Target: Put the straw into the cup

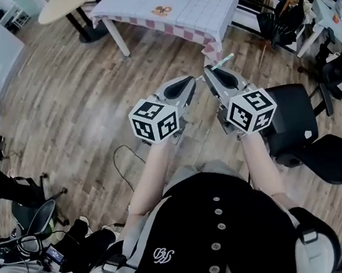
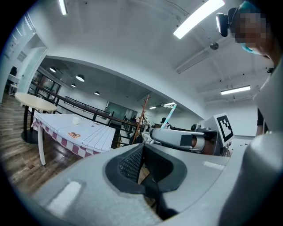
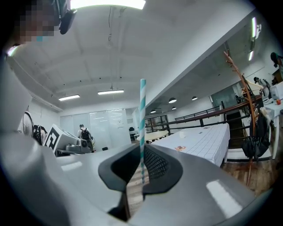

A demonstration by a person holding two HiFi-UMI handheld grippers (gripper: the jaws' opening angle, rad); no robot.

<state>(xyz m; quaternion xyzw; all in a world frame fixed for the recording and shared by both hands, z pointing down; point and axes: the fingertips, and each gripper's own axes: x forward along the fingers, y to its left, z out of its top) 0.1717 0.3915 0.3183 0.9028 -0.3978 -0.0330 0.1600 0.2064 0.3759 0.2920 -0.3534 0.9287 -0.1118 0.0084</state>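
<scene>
A teal-and-white striped straw stands upright between the pads of my right gripper, which is shut on it. In the head view the straw pokes out past the right gripper, held over the wooden floor. My left gripper is just to its left, level with it, jaws closed on nothing. A small white cup sits far ahead on the table with the checked cloth. The left gripper view also shows the straw above the right gripper.
A round wooden table stands beyond the checked one. A black office chair is close on the right. Bags, cables and a chair base crowd the floor at lower left. A coat rack and railing stand behind the table.
</scene>
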